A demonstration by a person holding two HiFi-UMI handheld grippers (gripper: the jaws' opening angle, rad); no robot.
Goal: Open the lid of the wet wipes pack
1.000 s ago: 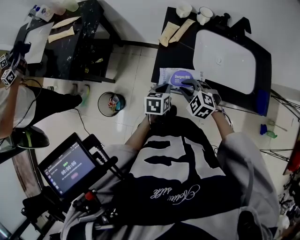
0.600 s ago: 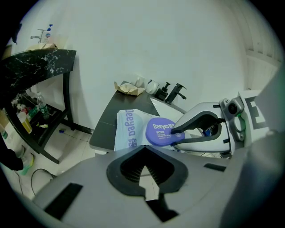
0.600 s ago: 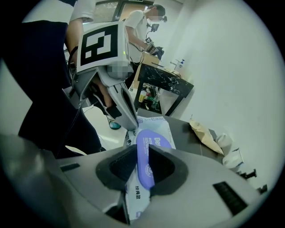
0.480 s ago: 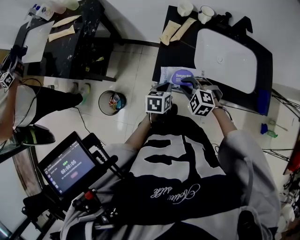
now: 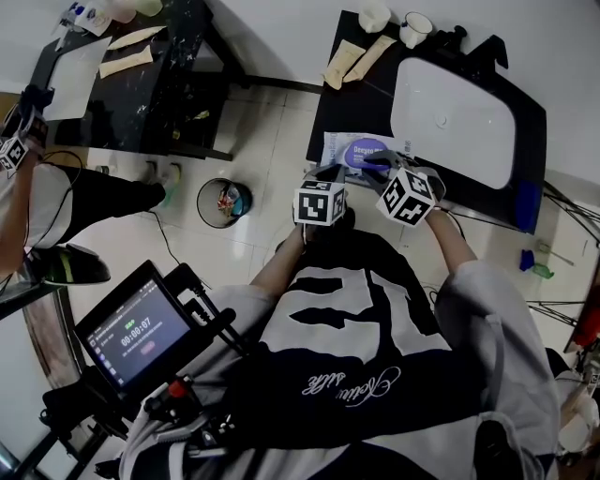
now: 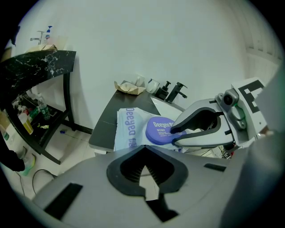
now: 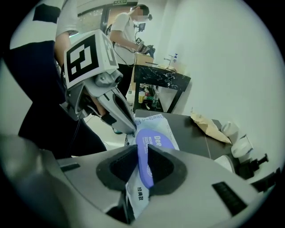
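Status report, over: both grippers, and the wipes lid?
Right gripper shut on purple lid, at its edge. Left gripper shut, empty, tip beside wet wipes pack. Lid looks not yet lifted. Nothing blocking.

Dark tabletop (image 5: pixel 342 103) with a white sink (image 5: pixel 450 117) set into its right side. The wet wipes pack (image 5: pixel 361 150) sits at the near left edge. Some tan paper pieces (image 5: pixel 352 58) lie toward the far left corner, and two white cups (image 5: pixel 373 17) stand along the far edge.
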